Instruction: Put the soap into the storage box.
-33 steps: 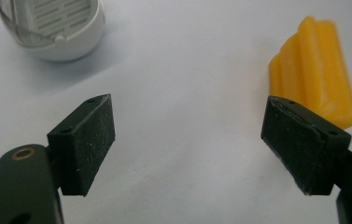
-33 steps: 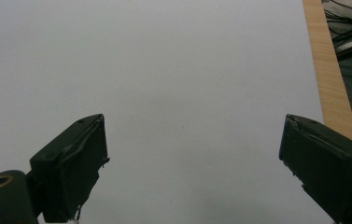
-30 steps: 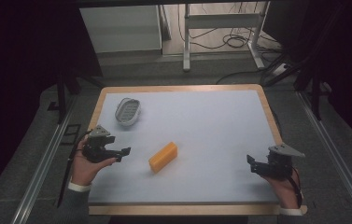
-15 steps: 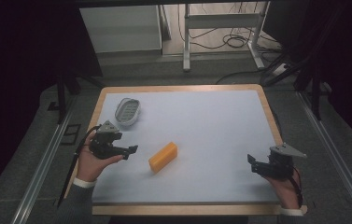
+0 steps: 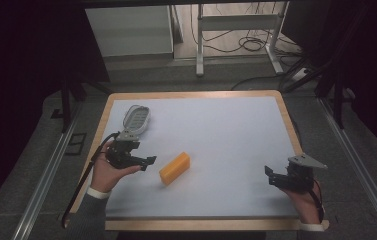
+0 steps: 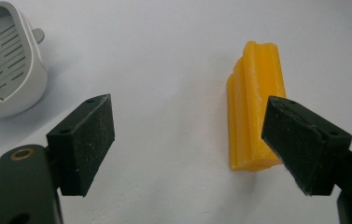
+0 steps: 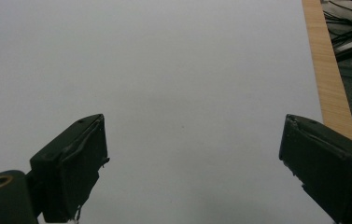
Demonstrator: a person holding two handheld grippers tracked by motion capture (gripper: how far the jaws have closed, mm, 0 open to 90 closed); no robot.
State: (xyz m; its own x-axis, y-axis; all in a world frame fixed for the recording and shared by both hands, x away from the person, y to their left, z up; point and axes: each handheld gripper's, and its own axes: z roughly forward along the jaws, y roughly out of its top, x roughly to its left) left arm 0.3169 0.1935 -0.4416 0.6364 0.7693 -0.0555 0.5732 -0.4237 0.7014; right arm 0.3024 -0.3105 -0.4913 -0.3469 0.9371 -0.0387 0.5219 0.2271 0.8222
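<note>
One yellow block (image 6: 256, 126) lies just beyond left tongs' (image 6: 187, 140) wide-spread jaws.

So the left tool (image 5: 143, 161) has slid in across the bench toward the orange block (image 5: 175, 168) over the last second, and it's now just beside it, jaws spread wide with the block's near end showing by one jaw. The hand came up off the bench edge with it. The right tool (image 5: 275, 176) barely nudged, if at all.

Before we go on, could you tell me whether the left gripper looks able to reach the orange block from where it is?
Probably yes: the left gripper is open, and bare table lies between it and the orange block.
</note>
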